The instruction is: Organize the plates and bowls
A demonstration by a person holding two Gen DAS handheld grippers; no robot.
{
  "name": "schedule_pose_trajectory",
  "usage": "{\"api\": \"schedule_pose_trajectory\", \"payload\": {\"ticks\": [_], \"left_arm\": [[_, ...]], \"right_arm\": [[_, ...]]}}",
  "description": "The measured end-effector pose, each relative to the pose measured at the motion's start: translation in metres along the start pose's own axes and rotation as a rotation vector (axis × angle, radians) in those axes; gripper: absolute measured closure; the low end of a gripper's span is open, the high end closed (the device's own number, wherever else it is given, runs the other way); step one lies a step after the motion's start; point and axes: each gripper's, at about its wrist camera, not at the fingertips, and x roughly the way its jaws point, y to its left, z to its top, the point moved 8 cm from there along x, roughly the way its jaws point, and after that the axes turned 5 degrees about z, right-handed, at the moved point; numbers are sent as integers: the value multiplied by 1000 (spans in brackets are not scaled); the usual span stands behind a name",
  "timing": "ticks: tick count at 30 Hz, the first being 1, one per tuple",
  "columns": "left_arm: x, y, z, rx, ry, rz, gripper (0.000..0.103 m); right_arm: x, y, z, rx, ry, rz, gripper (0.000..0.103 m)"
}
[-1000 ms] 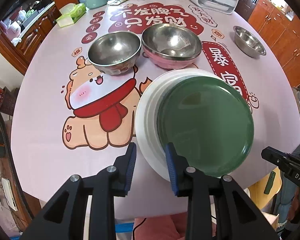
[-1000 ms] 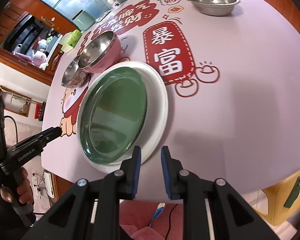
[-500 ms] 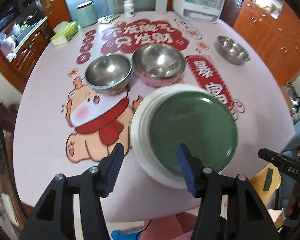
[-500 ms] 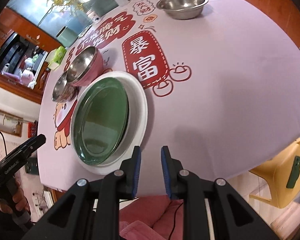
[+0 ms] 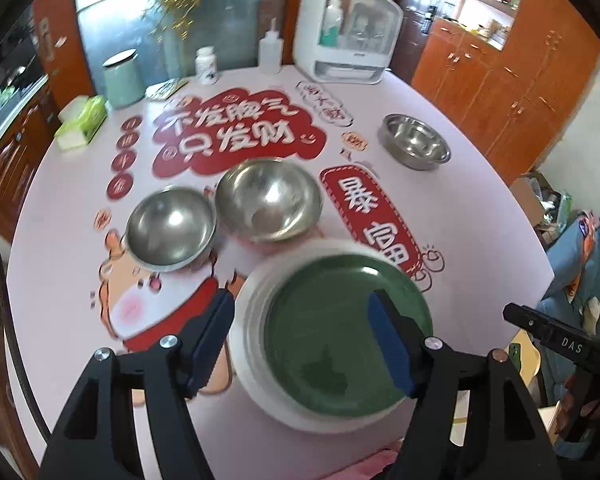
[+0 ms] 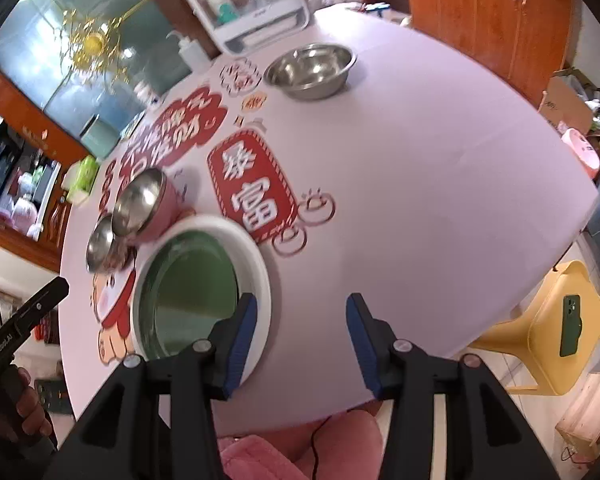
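A green plate (image 5: 340, 340) lies on a stack of white plates (image 5: 247, 320) at the near side of the round table. Behind it stand a small steel bowl (image 5: 170, 236) and a larger steel bowl with a pink outside (image 5: 268, 198); a third steel bowl (image 5: 416, 146) sits far right. My left gripper (image 5: 300, 300) hovers above the plates, its jaws opening with nothing pressed between the pads. My right gripper (image 6: 300, 300) hangs just right of the white plates (image 6: 256, 264) and the green plate (image 6: 188, 292), its jaws opening over bare tablecloth.
At the table's far edge stand a white countertop cabinet (image 5: 348, 32), a teal canister (image 5: 122, 78), a tissue pack (image 5: 82, 120) and two bottles (image 5: 270, 54). A yellow stool (image 6: 556, 332) with a green phone stands beyond the table's near right edge. Wooden cabinets line the walls.
Both grippers have lifted and drawn back from the plates' near rim. The left jaws spread wide, and the right jaws parted in the last half second. The plates and bowls stayed put.
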Motion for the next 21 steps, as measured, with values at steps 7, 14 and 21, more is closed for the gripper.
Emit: {"api": "schedule_pose_trajectory", "payload": {"ticks": [7, 14, 21], "left_arm": [[9, -22, 23, 26, 5, -51, 35], [18, -54, 47, 9, 0, -55, 35], [39, -108, 68, -45, 33, 1, 35]], "right_arm": [[-4, -6, 19, -51, -41, -46, 56], [4, -18, 52, -168, -62, -37, 56], [25, -41, 102, -276, -12, 31, 56]]}}
